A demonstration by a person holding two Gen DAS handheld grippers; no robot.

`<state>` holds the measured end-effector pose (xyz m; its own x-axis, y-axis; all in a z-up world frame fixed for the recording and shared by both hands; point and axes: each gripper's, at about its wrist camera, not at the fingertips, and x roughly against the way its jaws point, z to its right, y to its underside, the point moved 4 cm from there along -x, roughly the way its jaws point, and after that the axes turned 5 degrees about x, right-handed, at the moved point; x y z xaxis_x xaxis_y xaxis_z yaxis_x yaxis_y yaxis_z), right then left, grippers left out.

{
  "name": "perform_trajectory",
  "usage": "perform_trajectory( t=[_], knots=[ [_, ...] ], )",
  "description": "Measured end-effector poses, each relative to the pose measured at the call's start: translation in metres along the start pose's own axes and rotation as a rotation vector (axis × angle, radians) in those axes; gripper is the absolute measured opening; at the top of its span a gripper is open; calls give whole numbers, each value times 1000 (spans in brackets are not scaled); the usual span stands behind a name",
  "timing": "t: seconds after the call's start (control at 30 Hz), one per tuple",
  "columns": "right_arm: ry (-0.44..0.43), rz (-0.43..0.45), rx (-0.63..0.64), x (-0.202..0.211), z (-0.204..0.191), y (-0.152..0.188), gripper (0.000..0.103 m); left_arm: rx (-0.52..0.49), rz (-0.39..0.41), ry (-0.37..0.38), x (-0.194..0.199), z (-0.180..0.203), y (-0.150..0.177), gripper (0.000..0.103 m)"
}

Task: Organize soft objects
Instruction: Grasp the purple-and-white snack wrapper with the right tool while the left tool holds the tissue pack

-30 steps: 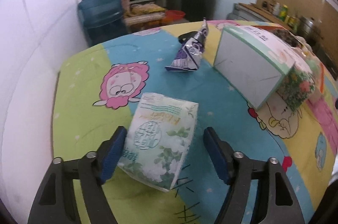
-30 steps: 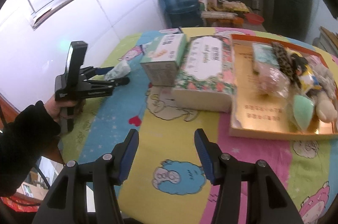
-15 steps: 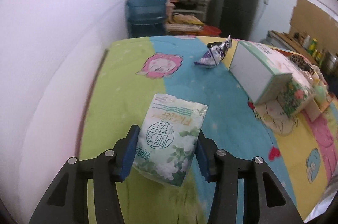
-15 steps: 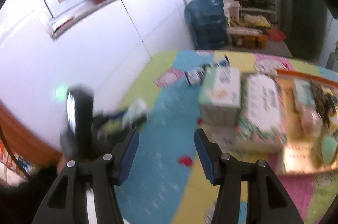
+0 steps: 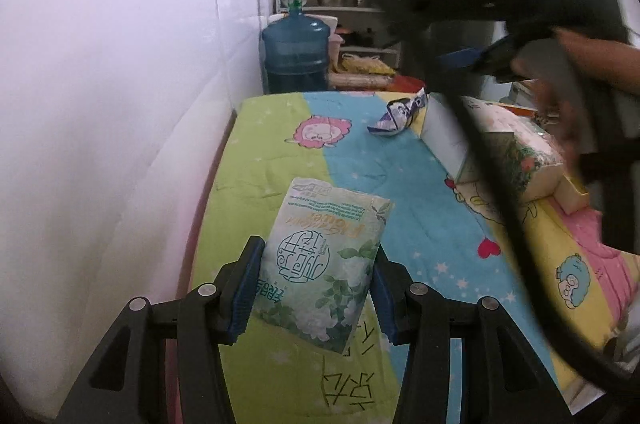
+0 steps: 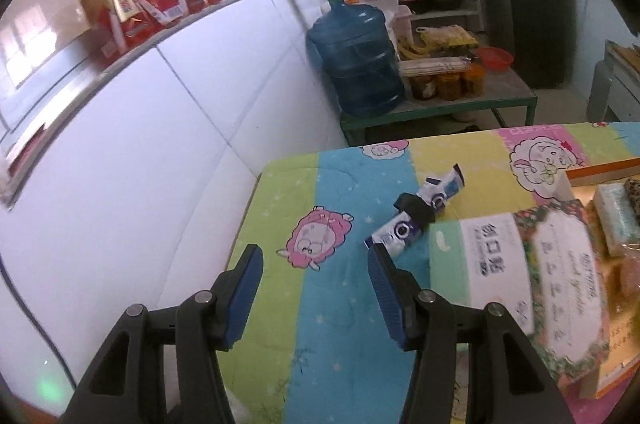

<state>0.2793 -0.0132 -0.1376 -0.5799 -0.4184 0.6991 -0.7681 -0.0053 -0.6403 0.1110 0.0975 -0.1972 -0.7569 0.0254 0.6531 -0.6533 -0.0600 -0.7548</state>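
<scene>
Left wrist view: the left gripper has its blue-padded jaws clamped on both sides of a soft white tissue pack printed with green leaves and white flowers, held tilted above the desk's cartoon-sheep cloth of green, blue, yellow and pink bands. Farther along lie a crumpled purple-and-white foil pouch and a white-and-mint tissue box, with a floral-wrapped tissue pack just beside the box. A blurred hand with the other tool crosses the upper right. A blue water jug stands beyond the desk's far end.

Right wrist view: the right gripper holds nothing, its jaws moderately wide above the cloth's green and blue bands, with the pouch just beyond the right fingertip. An orange-rimmed tray sits at the right edge, beyond the floral pack.
</scene>
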Motion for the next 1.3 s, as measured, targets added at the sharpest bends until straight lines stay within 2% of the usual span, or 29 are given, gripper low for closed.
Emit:
perform_trajectory(
  t=[0.13,0.23,0.4,0.57,0.7,0.97,1.17,1.3],
  knots=[
    [64,-9,-33,-20,5,-13,55,2,16,12,0,-2,-2,51],
    [157,-23,-64,-38,14,-28,55,5,20,24,-3,-3,-3,51],
    [304,-126,-119,-74,32,-42,55,7,21,47,-7,-5,-3,51],
    [429,-228,-121,-105,43,-49,55,27,26,63,-10,-12,-6,51],
    [482,-278,-138,-123,50,-46,55,38,37,58,-9,-17,-9,51],
    [557,-286,-130,-141,57,-51,57,52,29,51,-8,-26,-7,51],
    [598,-213,-185,-130,57,-53,57,49,20,61,-8,-25,-8,51],
    [606,-211,-234,-121,56,-52,57,34,29,65,-5,-24,-11,51]
  ],
)
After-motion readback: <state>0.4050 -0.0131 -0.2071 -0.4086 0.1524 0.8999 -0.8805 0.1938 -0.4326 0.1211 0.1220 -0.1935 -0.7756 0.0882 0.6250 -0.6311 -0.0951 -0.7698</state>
